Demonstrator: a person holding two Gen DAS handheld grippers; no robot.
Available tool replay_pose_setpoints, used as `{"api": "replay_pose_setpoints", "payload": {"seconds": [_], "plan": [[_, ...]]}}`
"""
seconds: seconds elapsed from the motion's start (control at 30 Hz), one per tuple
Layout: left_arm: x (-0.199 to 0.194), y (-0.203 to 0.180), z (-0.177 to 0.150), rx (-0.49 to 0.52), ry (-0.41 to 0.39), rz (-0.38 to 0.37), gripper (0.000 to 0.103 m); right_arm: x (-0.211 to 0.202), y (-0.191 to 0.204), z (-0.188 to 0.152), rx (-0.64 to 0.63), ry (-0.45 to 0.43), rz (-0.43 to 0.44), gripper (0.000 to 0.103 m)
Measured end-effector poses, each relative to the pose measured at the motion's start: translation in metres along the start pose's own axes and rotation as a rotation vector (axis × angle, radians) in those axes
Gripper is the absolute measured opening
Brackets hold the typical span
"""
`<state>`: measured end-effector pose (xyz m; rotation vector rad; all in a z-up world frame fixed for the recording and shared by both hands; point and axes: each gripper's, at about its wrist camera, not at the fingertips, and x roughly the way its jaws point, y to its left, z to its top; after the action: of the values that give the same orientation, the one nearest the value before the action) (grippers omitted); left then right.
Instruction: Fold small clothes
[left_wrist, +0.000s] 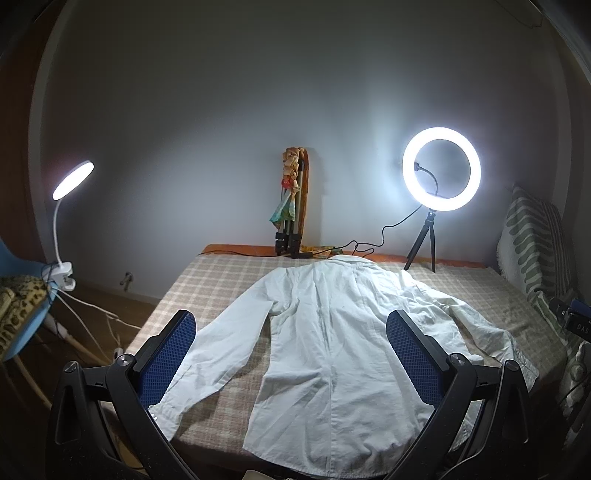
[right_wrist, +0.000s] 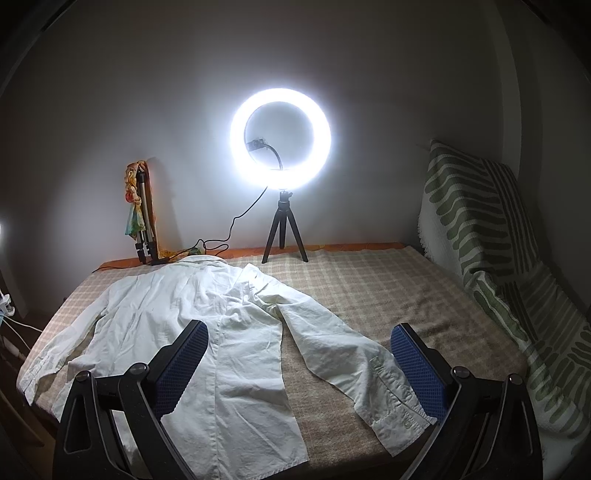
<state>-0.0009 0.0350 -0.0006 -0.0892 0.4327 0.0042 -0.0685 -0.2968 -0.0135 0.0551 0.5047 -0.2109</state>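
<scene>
Both wide-open, empty grippers, left (left_wrist: 291, 352) and right (right_wrist: 301, 363), hover above a white long-sleeved shirt (left_wrist: 332, 350) spread flat on the checked beige bedspread (right_wrist: 388, 295), a glowing ring light (right_wrist: 280, 144) standing against the grey wall (left_wrist: 240, 129).

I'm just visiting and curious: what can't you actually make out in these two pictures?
- White shirt: bottom hem cut off by the left view's lower edge.
- Its front: hidden, lying face down.
- Ring light: glare washes out the clip inside it.
- Left tool and right tool: the hands holding them are out of frame.
</scene>
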Motion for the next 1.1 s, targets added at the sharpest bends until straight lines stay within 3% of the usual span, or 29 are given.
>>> {"api": "replay_pose_setpoints", "payload": {"seconds": [0.73, 1.1], "plan": [[-0.001, 0.014, 0.000, -0.013, 0.003, 0.017, 0.103, 0.000, 0.006, 0.007, -0.020, -0.003, 0.002, 0.101], [0.004, 0.043, -0.006, -0.037, 0.018, 0.102, 0.103, 0.008, 0.023, 0.011, -0.051, -0.003, 0.019, 0.101]]}}
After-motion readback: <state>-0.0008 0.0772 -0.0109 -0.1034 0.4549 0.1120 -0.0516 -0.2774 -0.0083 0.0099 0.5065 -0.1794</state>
